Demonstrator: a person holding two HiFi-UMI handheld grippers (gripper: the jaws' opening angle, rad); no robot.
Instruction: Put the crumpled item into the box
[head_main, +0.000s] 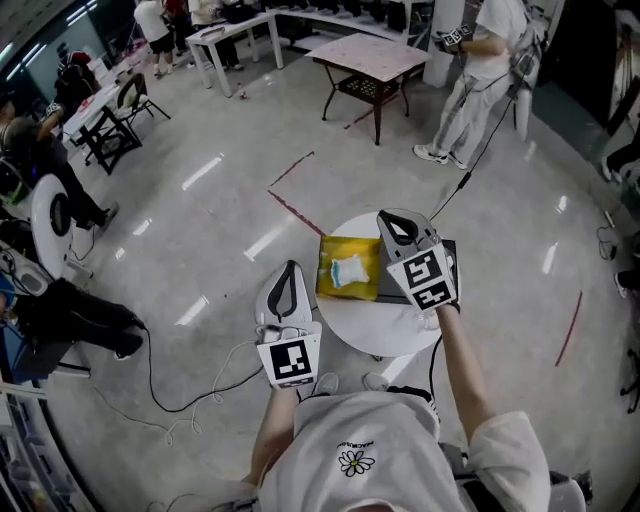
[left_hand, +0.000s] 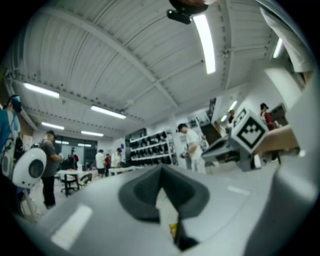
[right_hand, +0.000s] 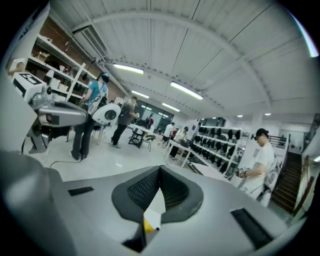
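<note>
Head view, all places taken from the round white table (head_main: 385, 335).

- The yellow box (head_main: 335, 285) is sitting open on the left half of the table top, with its near-left corner close to the table's rim.
- The crumpled item (head_main: 350, 270), white with a pale blue tinge, is lying inside the box on its yellow floor. Neither tool is touching it.
- A dark flat slab (head_main: 392, 285) is lying on the table just beside the box, toward the table's right. We cannot tell what it is.
- We are holding the right gripper (head_main: 390, 220) above the right half of the table, over the dark slab, with its tip pointing past the table's far rim.
- In the right gripper view the two jaws of the right gripper (right_hand: 160, 169) are meeting at the tip. They are pressed together with nothing between them.
- We are holding the left gripper (head_main: 288, 270) off the table's left rim, over bare floor, well apart from the box.
- In the left gripper view the jaws of the left gripper (left_hand: 161, 169) are likewise lying together, and nothing is clamped.
- The left gripper's camera is looking up and across the room. The right gripper's marker cube (left_hand: 248, 131) is showing at its right.

Surroundings:

- A black cable (head_main: 160, 395) is trailing over the floor left of the table.
- Red tape lines (head_main: 295, 210) are marking the floor beyond the table's far rim.
- A person in white (head_main: 480, 70) is standing far beyond the table, next to a pink-topped table (head_main: 370, 55).
</note>
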